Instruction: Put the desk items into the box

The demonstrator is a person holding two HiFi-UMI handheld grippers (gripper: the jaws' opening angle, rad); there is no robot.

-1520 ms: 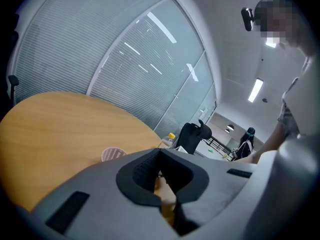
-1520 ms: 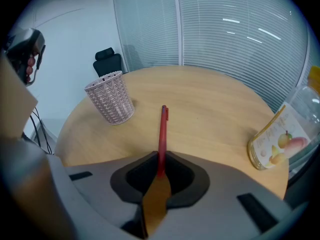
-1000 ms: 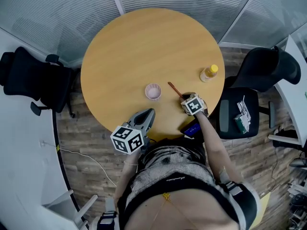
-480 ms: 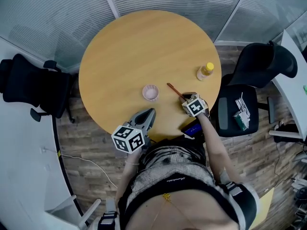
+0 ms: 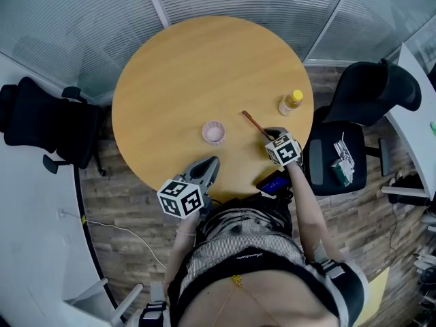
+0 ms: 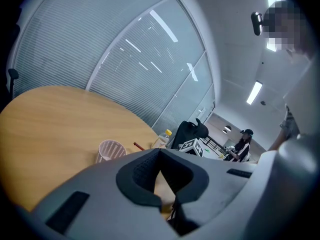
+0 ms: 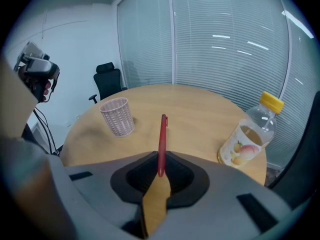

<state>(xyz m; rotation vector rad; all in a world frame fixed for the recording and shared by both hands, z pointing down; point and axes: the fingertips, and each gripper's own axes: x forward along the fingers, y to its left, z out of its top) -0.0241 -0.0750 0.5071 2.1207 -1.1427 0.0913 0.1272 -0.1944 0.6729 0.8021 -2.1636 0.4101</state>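
round wooden table (image 5: 197, 67) | black office chairs (image 5: 41, 125) | plank floor (image 5: 122, 216) | blinded glass walls (image 5: 82, 19)

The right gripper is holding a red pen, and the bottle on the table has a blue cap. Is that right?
Not quite. The bottle has a yellow cap, not a blue one; the right gripper view shows it plainly. The rest is right: the right gripper is holding the red pen, and the bottle stands on the table.

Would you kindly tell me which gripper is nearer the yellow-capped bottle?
Right. The right gripper, holding the red pen, is close to the bottle; the left gripper hangs farther off, near the table edge.
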